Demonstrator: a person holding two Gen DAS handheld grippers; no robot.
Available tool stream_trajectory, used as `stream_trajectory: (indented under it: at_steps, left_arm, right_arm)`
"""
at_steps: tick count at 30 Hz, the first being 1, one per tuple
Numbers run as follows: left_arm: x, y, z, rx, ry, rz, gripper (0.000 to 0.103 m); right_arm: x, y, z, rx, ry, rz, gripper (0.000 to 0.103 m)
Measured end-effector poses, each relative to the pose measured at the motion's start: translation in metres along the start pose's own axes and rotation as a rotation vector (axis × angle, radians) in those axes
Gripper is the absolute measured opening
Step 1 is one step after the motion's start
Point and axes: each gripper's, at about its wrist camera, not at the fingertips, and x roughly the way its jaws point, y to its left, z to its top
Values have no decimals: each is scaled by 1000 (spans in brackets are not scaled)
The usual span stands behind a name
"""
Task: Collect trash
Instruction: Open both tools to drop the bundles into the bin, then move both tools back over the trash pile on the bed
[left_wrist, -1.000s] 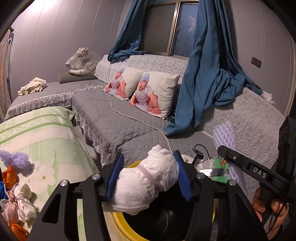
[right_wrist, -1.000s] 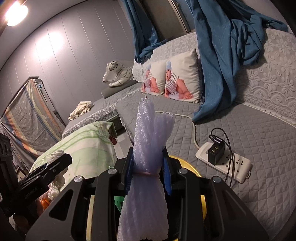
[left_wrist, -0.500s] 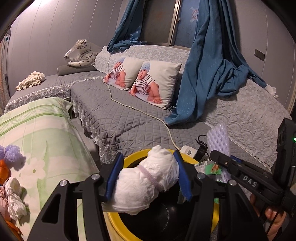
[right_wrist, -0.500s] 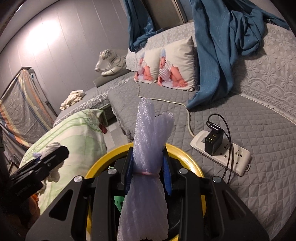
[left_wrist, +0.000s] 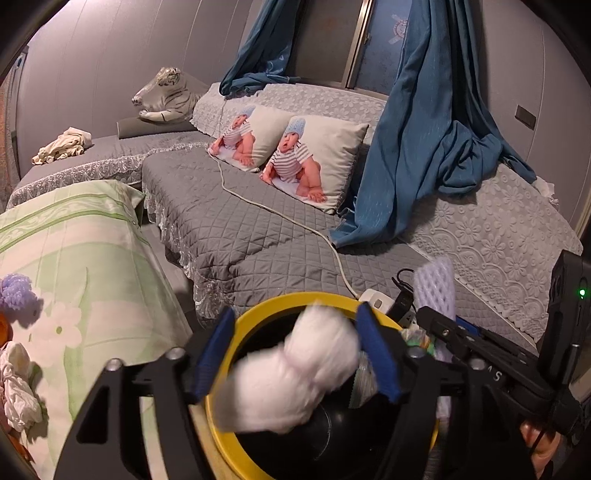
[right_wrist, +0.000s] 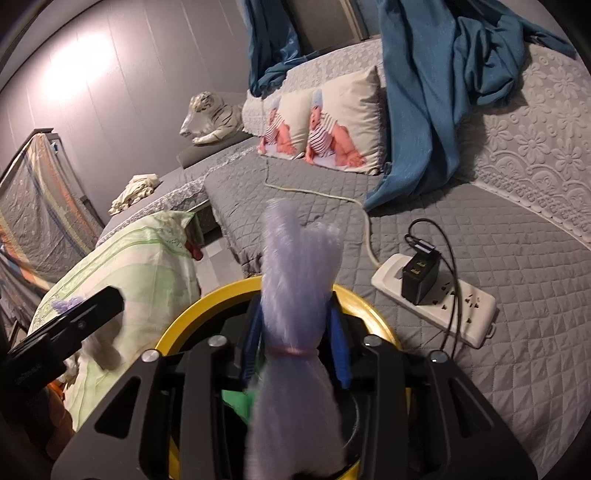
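Hanging over the black-lined bin with its yellow rim (left_wrist: 258, 314), the left gripper (left_wrist: 295, 354) has its jaws opening; the white bundle (left_wrist: 295, 376) tied with a pale band sits between the blue pads, blurred, clear of the left pad, with its top just beside the right one, so contact there cannot be told. Just beside it, the right gripper (right_wrist: 295, 347) also stands above the same bin (right_wrist: 207, 306), jaws opening, with a lavender foam net (right_wrist: 295, 295) upright between the blue pads; the pads look slightly apart from it, and the net is blurred. Something green (right_wrist: 236, 398) lies inside the bin.

Left of the bin lies a green flowered cover (left_wrist: 74, 266). Beyond the rim, a white power strip (right_wrist: 443, 306) with a black charger (right_wrist: 419, 278) rests on the grey quilted sofa (left_wrist: 229, 221), its cord running back across the seat. Farther off lean two baby-print cushions (left_wrist: 317, 162), a blue curtain (left_wrist: 424, 140) draped over the backrest, and a plush white tiger (left_wrist: 166, 96) near the wall.
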Motion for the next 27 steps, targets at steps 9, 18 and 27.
stream_trajectory:
  at_steps: [9,18,27]
  left_arm:
    - [-19,12,7,-43,-70,30,95]
    - [-61,41,22,-79,-159,108,95]
    - [-121,90,32,-109,-250,236,95]
  right_arm:
    - [-11,-14,6,50,-34,-26,60]
    - [-43,2,15,28,-160,2,83]
    - [-63,45,23,-33,-227,73,86]
